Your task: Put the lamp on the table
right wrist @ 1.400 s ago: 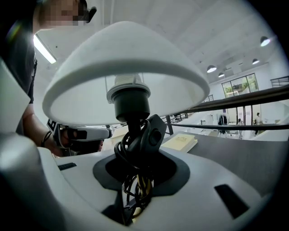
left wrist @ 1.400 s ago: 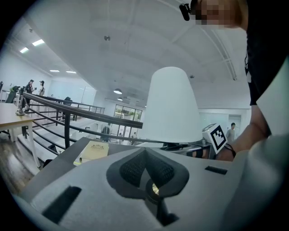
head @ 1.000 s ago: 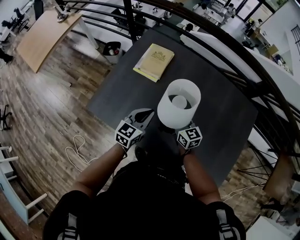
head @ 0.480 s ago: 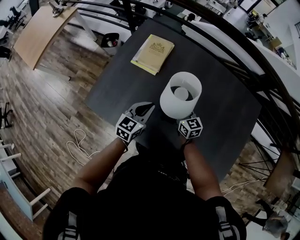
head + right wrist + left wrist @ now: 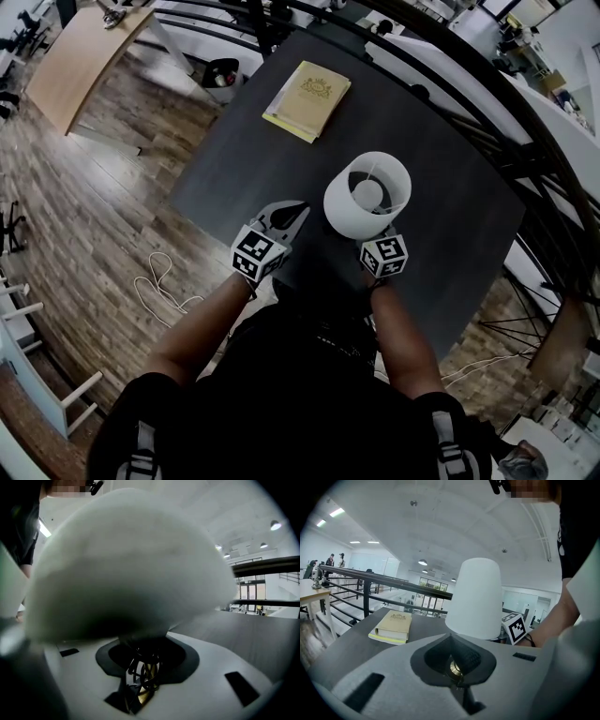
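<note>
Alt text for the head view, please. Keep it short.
Seen from above, a white-shaded lamp stands on a dark table, the right gripper at its base with jaws opening around it. The left gripper hovers beside it, empty; a yellow book lies farther back.

Wood-plank floor [image 5: 84, 187]; pale wooden desk [image 5: 80, 56] at upper left. Black railing [image 5: 370, 575] behind. Thin white loops, probably a cable [image 5: 155, 279], on the floor. Ceiling lights [image 5: 423, 562] lit.

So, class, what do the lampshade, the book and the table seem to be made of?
Lampshade: white and matt, probably fabric or frosted plastic, with a smooth wall and no sheen.
Book: yellowish card or cloth cover with an emblem, and pale paper pages at its edge.
Table: dark grey and matt, likely laminate or painted board, as no grain shows.
</note>
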Tool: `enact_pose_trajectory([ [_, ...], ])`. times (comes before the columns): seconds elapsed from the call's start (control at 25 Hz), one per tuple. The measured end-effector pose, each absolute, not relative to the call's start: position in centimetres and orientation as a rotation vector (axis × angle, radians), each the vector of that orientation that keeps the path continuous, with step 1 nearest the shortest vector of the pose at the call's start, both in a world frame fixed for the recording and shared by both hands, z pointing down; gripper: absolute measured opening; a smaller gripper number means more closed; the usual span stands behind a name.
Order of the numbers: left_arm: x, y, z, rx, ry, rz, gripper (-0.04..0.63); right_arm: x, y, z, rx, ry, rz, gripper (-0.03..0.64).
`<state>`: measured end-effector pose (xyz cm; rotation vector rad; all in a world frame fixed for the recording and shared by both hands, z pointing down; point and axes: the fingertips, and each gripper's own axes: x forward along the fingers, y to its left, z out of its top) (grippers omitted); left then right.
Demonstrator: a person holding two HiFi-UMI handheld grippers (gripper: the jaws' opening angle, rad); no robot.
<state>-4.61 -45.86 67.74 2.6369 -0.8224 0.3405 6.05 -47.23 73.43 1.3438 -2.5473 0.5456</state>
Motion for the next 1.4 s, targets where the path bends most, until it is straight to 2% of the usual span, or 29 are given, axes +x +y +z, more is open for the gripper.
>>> enact_pose_trajectory([
  [0.96, -7.4, -40.7, 65.6, 2.663, -0.849, 0.331, 0.009, 7.7, -42.5, 75.1, 1.423, -2.454, 0.59, 0.153],
  [1.4, -9.7, -36.6, 63.6, 2.696, -0.883, 0.307, 0.009, 9.1, -36.8, 74.2, 1.51, -2.379, 0.608, 0.151],
])
